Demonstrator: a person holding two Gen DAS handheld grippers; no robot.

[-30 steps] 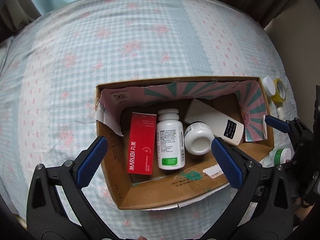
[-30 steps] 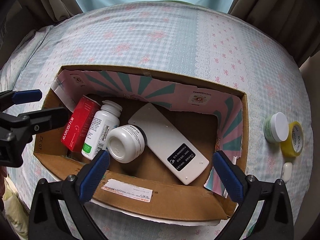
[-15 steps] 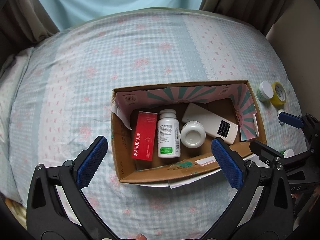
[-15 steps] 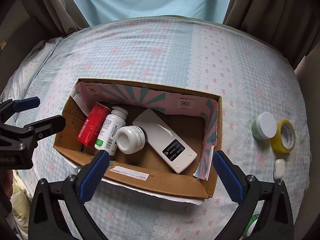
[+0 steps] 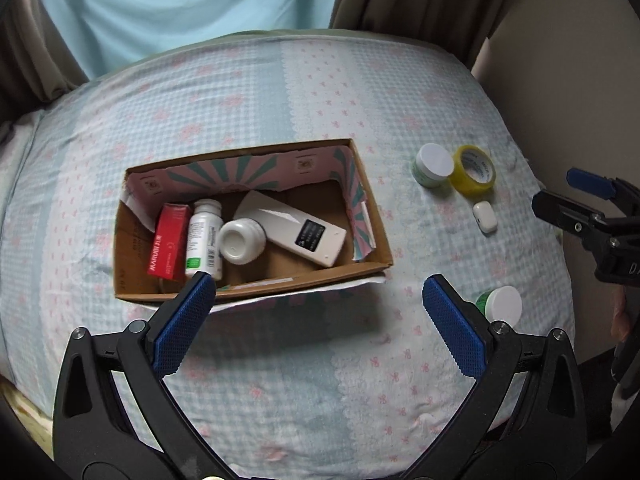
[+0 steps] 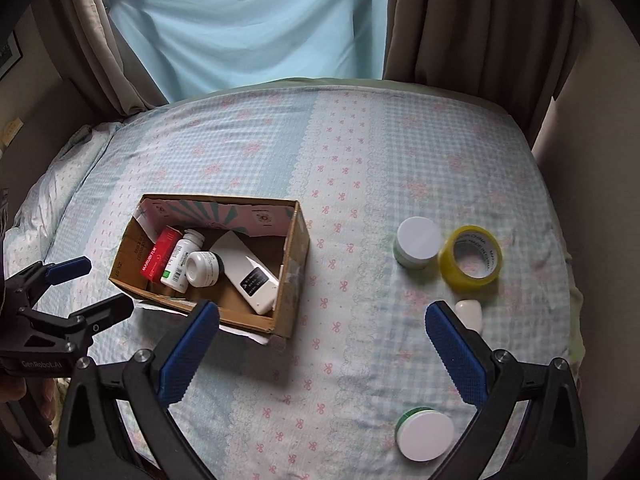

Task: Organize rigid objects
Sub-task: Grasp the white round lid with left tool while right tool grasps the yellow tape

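Four items are lying packed in the cardboard box on the bed; two jars, tape roll and small case are awaiting collection. Left claw and right claw are being held spread, empty.

Checked floral bedspread, beige curtains, pale blue drape

Both tools wide apart, unladen

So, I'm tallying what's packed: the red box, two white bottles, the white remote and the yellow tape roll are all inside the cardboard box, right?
Not the yellow tape roll. The right wrist view shows it out on the bedspread, beside a white-lidded jar. The red box, both bottles and the remote are inside the cardboard box.
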